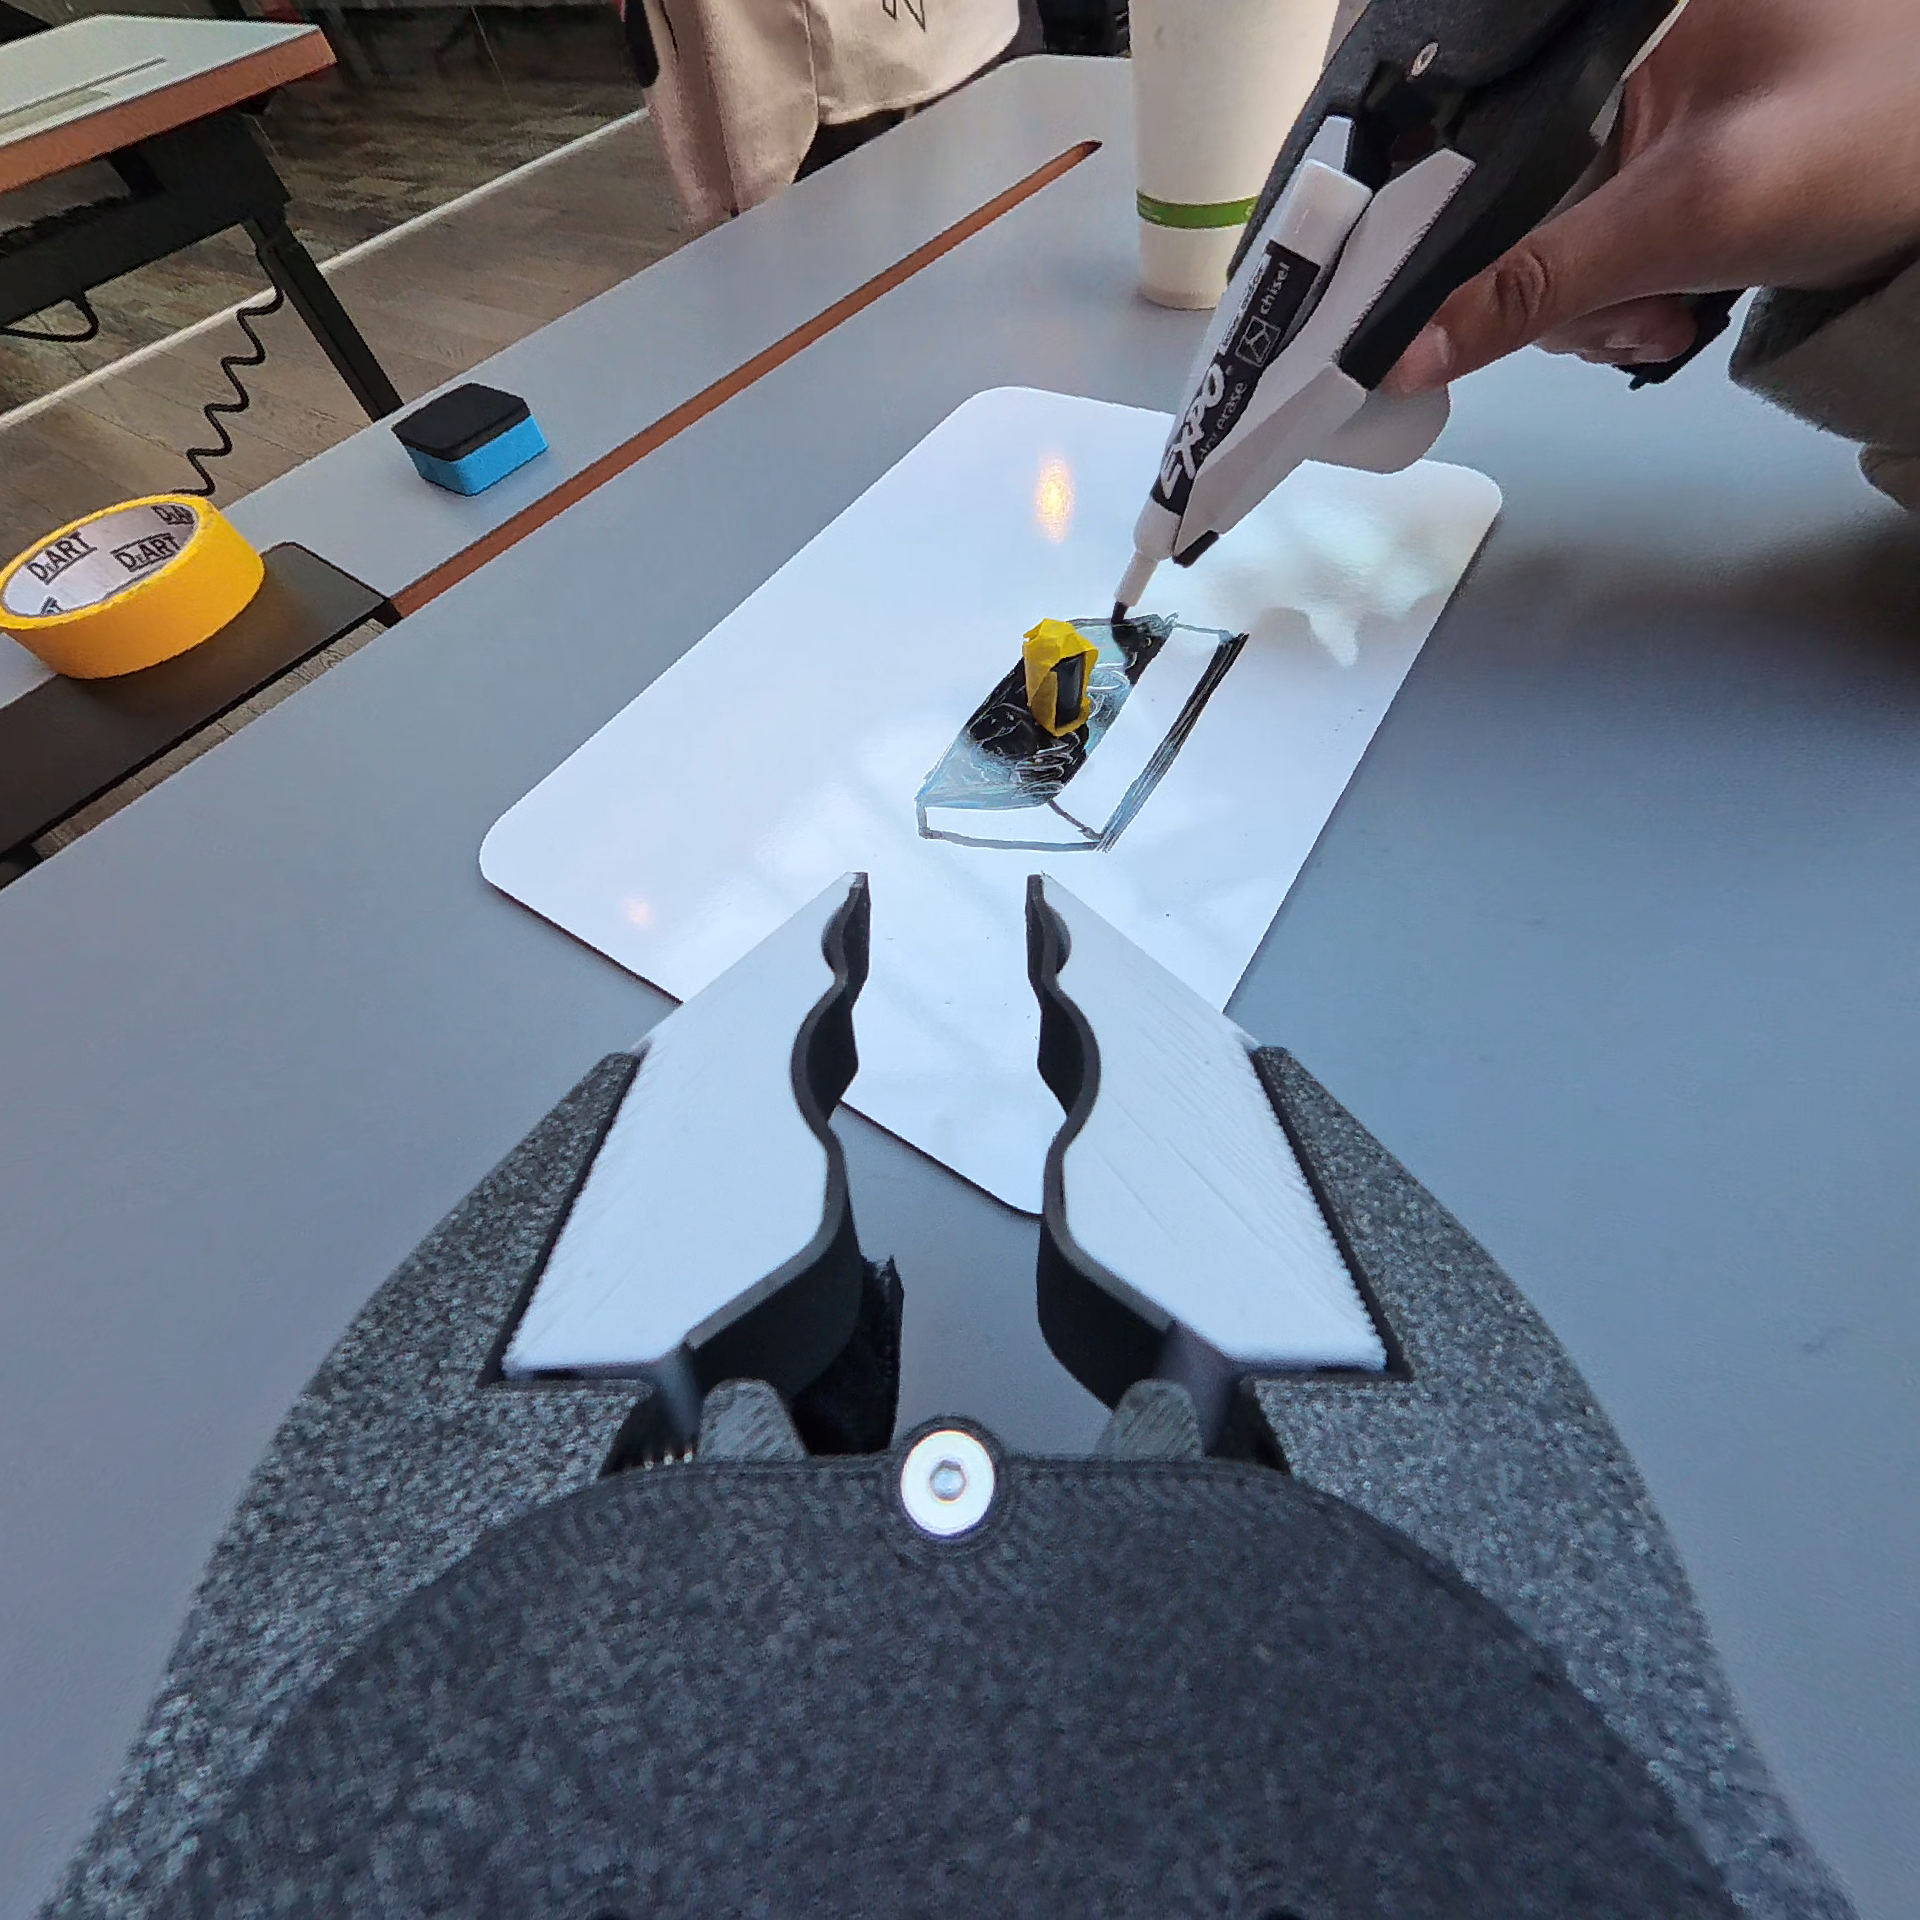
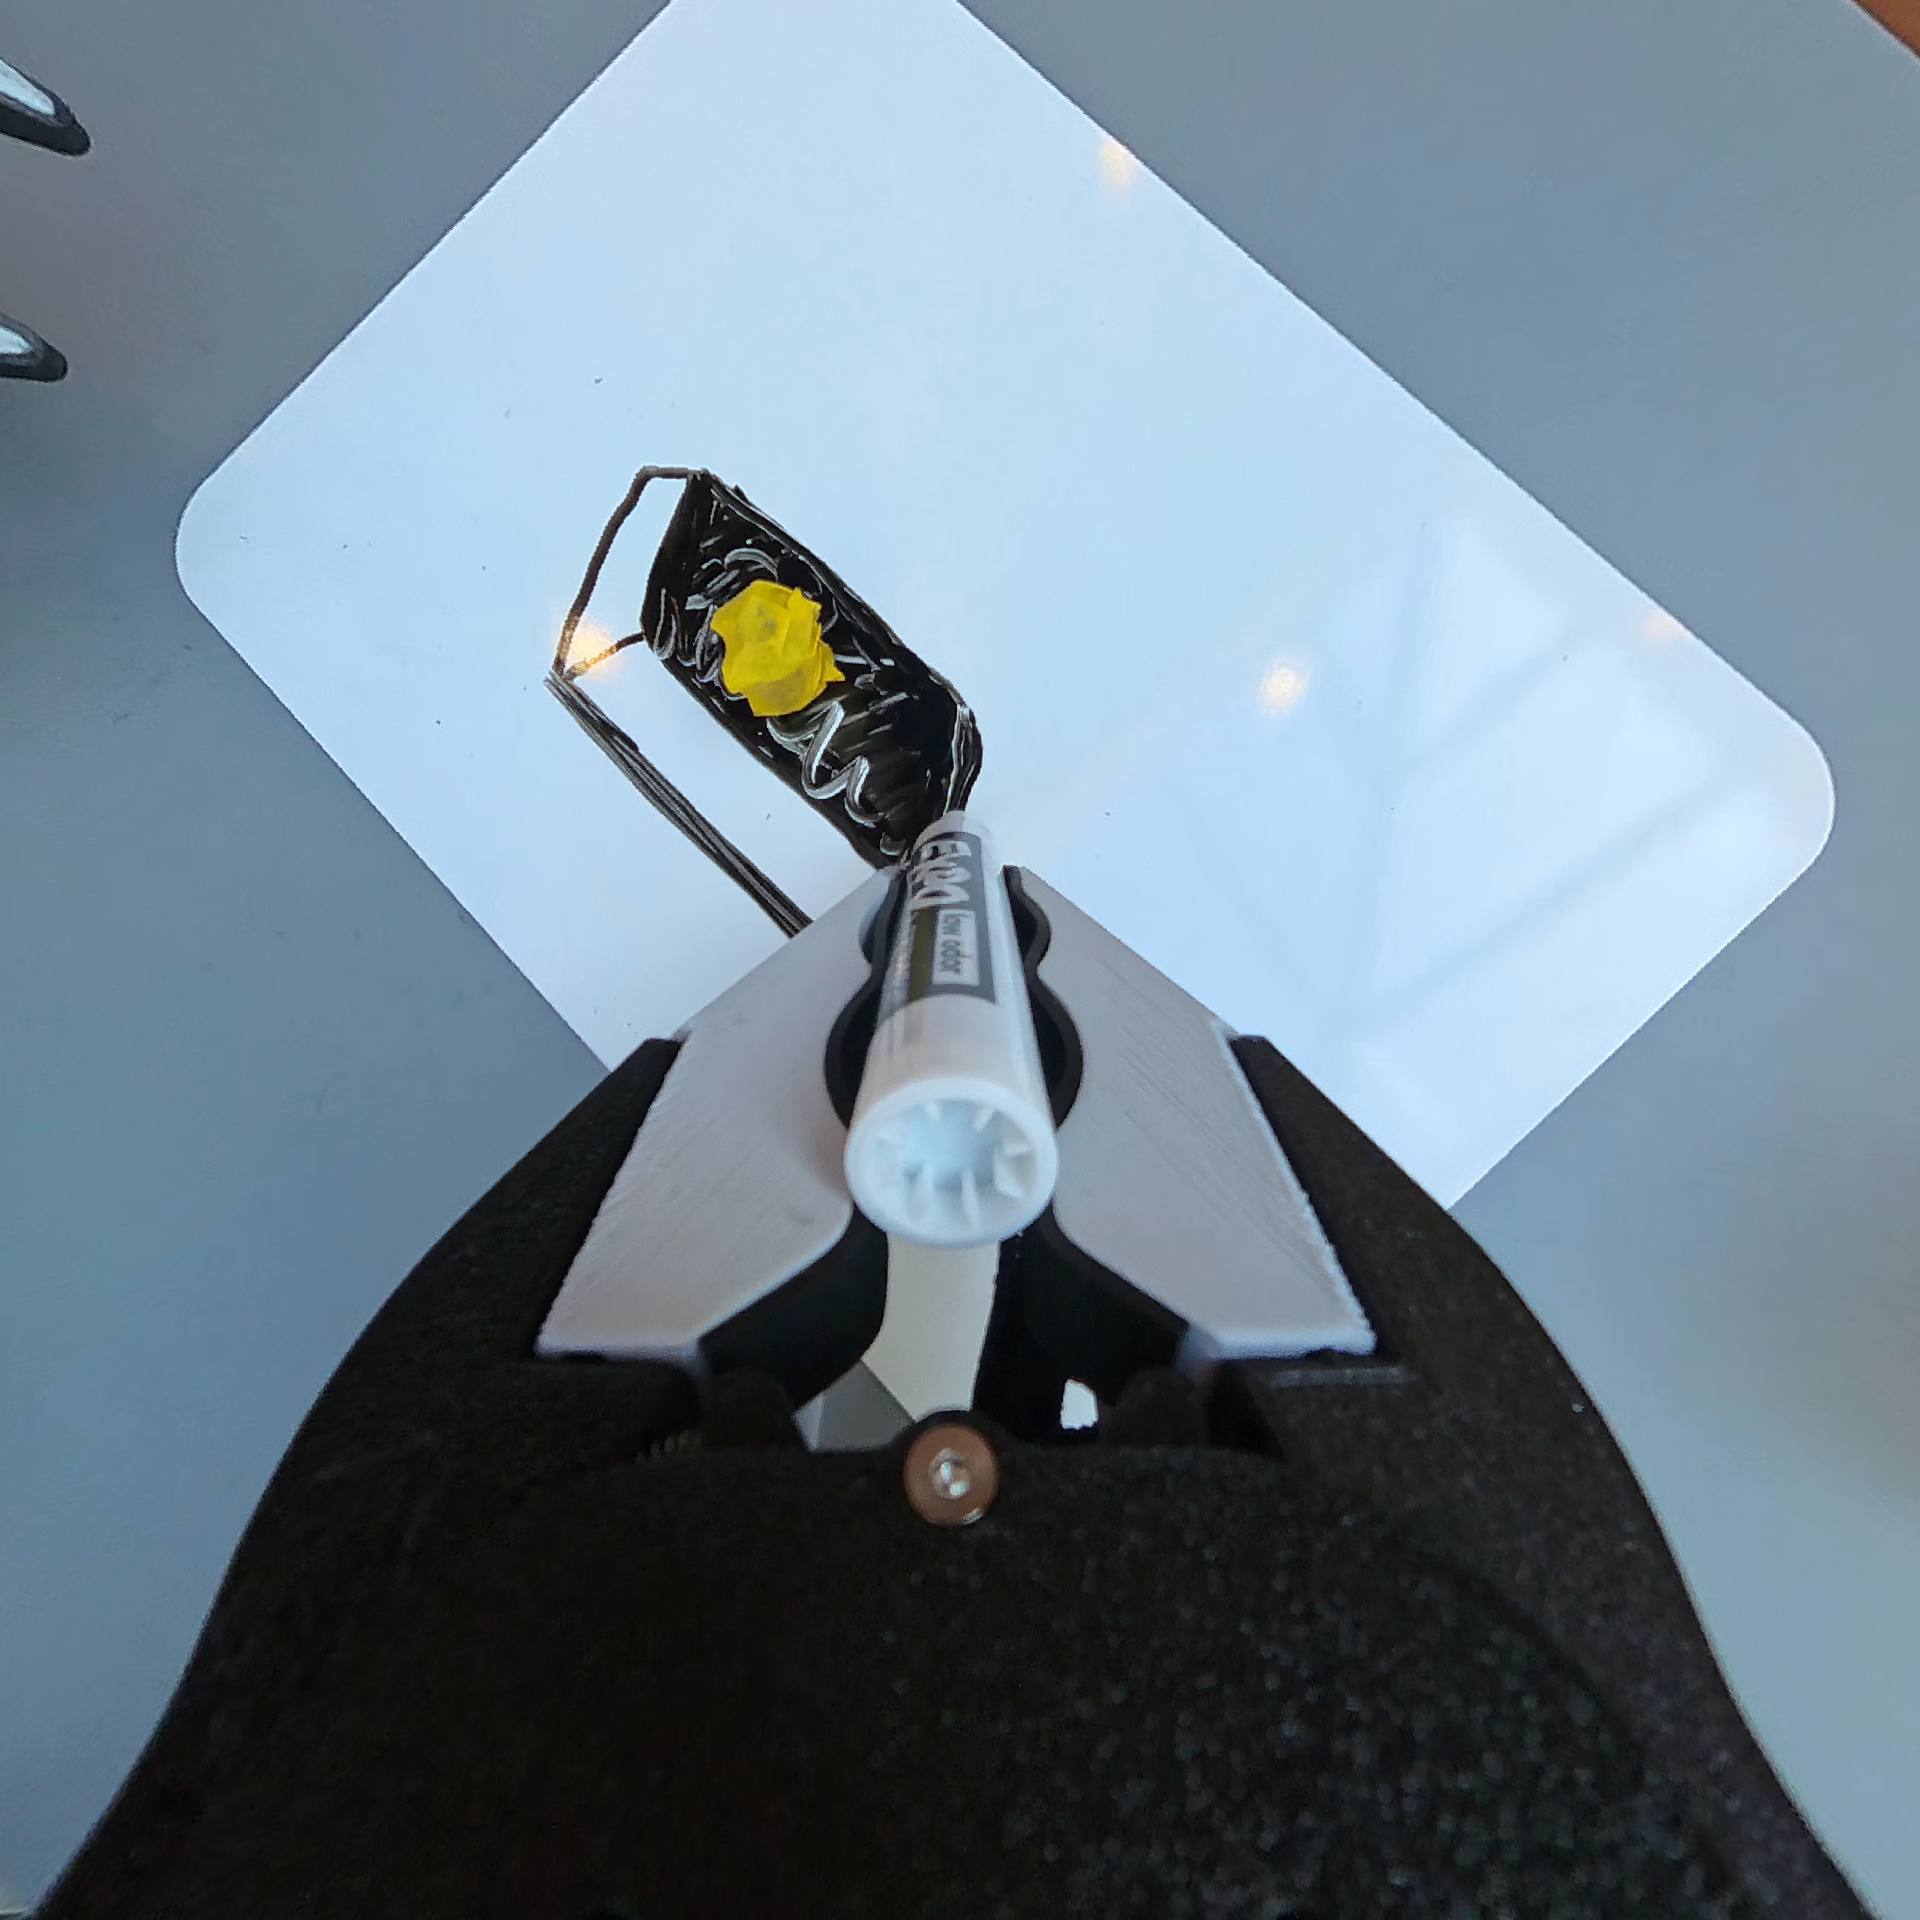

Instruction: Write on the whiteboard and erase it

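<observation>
- My right tongs (image 2: 951, 914) are pinching a dry-erase marker (image 2: 940, 1029). The barrel sits in the notched channel between the fingers, so it can't roll.
- The marker is held steep and tip-down. Its nib touches the white board (image 1: 727, 790) at the far end of the inked patch (image 2: 821, 717).
- The white board lies flat in the middle of the desk (image 1: 312, 1039), turned diagonal to the desk edges. One rounded corner points back at my left tongs (image 1: 945, 894).
- The inked patch is dense black scribble inside a thin outlined box, and part of the box isn't filled.
- A small yellow tape wad (image 1: 1060, 675) stands in the black area, wrapped round something dark. I can't tell what it is.
- My left tongs are spread and hold nothing. They sit low over the near corner of the board, well short of the ink, so they don't block the marker.
- A person's hand (image 1: 1704, 197) grips the right tool from the far right side.
- The blue-and-black eraser (image 1: 473, 436) and the yellow tape roll (image 1: 125, 582) are parked along the far-left edge, well away from the board.
- A white paper cup (image 1: 1216, 156) stands at the far edge, behind the marker.
</observation>
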### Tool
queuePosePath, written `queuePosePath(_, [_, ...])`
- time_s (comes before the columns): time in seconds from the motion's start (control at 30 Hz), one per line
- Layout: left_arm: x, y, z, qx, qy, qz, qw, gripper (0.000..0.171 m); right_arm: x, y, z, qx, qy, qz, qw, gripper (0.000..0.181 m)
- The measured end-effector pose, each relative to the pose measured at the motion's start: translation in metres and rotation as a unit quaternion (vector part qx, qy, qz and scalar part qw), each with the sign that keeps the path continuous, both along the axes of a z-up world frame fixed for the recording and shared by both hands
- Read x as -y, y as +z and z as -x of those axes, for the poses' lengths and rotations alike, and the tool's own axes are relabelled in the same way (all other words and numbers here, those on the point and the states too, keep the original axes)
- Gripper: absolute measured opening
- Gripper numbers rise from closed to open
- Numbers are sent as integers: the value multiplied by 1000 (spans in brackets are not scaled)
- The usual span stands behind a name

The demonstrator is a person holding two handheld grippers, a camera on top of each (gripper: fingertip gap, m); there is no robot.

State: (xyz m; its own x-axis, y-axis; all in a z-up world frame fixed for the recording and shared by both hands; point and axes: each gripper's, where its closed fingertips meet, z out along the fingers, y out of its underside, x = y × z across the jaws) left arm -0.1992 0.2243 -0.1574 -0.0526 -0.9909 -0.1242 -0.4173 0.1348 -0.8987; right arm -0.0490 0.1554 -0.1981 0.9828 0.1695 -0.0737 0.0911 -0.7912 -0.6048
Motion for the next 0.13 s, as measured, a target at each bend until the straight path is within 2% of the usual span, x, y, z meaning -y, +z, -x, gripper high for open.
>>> queuePosePath(0.13, [1, 0, 0, 1, -1, -2, 1000, 30, 6, 0, 2, -1, -4, 2, 1000, 18])
